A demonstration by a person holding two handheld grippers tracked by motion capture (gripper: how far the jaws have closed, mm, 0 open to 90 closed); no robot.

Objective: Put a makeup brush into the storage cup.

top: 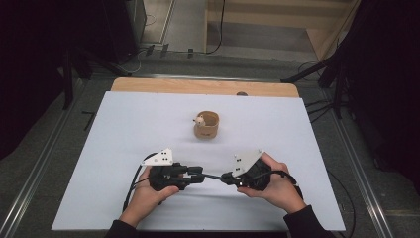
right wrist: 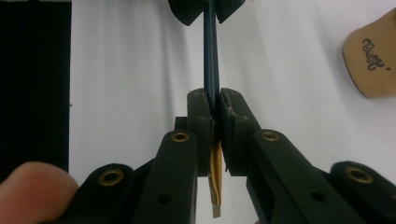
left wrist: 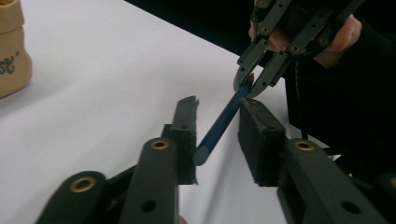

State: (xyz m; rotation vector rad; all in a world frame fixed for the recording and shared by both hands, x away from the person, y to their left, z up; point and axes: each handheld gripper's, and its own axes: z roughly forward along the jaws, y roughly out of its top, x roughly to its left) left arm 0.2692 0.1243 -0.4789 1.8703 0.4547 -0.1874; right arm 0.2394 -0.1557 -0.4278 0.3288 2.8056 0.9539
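Nearest the person, just in front of the two hands, a dark blue pencil (left wrist: 219, 126) is hanging level above the white worktop (top: 124, 198), spanning the gap between the tongs. The right tongs (right wrist: 214, 105) are clamping tight on the pencil close to its sharpened tip, whose wooden cone is poking out behind the pads. The left tongs (left wrist: 217, 126) are standing around the pencil's blunt end with their jaws apart; one pad is sitting just beside the pencil, the other is clearly off it, so they are not gripping it. Beyond the pencil, farther up the worktop and well apart from it, a small tan cup (top: 206, 126) is standing upright.
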